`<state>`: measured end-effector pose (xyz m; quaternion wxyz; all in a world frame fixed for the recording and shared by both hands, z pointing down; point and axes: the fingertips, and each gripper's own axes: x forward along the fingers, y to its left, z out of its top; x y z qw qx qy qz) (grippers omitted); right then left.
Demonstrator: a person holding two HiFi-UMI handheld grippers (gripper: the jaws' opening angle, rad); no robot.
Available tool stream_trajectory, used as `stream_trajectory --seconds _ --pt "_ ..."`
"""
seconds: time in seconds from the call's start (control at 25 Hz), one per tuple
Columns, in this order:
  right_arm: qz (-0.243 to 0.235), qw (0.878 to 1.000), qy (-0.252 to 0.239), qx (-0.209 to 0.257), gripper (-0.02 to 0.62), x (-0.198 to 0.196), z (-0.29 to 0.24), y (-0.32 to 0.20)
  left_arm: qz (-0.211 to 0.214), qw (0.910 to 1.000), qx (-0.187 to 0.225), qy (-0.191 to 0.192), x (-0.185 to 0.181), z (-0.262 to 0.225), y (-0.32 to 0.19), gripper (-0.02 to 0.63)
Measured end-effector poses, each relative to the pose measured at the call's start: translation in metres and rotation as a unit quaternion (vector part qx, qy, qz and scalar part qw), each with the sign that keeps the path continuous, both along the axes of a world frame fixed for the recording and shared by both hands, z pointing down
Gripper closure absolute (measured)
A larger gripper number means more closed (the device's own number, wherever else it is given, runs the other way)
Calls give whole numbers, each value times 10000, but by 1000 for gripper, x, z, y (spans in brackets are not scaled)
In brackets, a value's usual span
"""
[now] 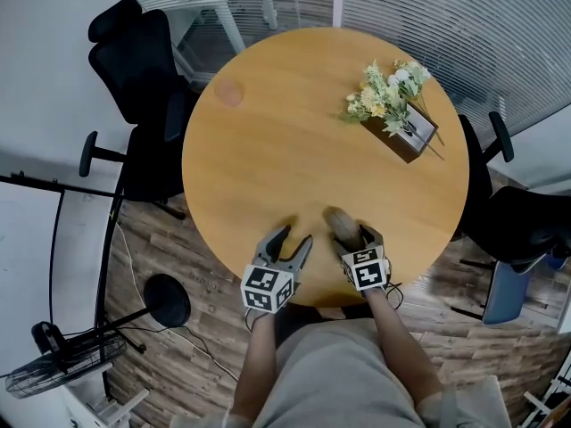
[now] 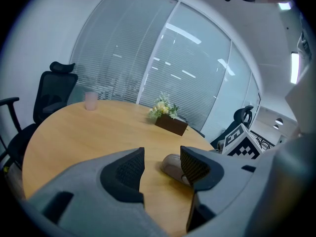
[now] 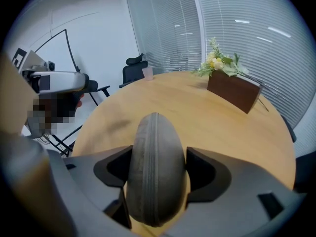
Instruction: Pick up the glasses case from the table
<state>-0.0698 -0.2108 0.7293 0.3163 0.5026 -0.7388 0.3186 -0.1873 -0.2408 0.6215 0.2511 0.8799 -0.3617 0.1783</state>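
Glasses case [image 3: 153, 147] is a rounded oval pod, dull grey-brown, matte and cloth-like. A ribbed seam runs lengthwise over its crown, and the end pointing away across the table is blunt. It lies flat on the round wooden table [image 1: 294, 123], right by the near edge and a little right of the middle of that edge. Right gripper [image 3: 159, 168] is angled down over it with its jaws spread wide, one on each long side of the case. The pad at the left of the right gripper view sits right against the case. On the other side a thin sliver of tabletop shows between pad and case, so there is no firm pinch. The case rests on the wood, not lifted. Left gripper [image 2: 161, 154] is just beside, at the same near edge, jaws apart with nothing between them and only bare tabletop under the gap. In the left gripper view the case shows partly behind its right jaw. A dark brown flower box [image 1: 403, 134] with pale flowers sits towards the far right edge, and a pink cup [image 1: 229, 92] is at the far left edge, both well apart from the case. Black office chairs [image 1: 134, 61] stand beyond the left edge.
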Motion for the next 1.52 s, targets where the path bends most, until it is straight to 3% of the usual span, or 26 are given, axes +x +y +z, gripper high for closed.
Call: stream_trajectory --seconds 0.36,0.52,0.88,1.52 --pt "136 9998 -70 -121 285 21 2 1 -31 10000 74 4 11 -7 1 390" --pt "5 9995 258 -163 312 29 14 -1 -112 9999 93 -27 13 -9 3 390" --pt "-135 9997 58 -193 324 30 9 6 -368 9992 138 -110 8 -16 10 390" --pt "-700 9943 -267 757 322 34 -69 12 -643 9967 462 -193 37 -34 44 391"
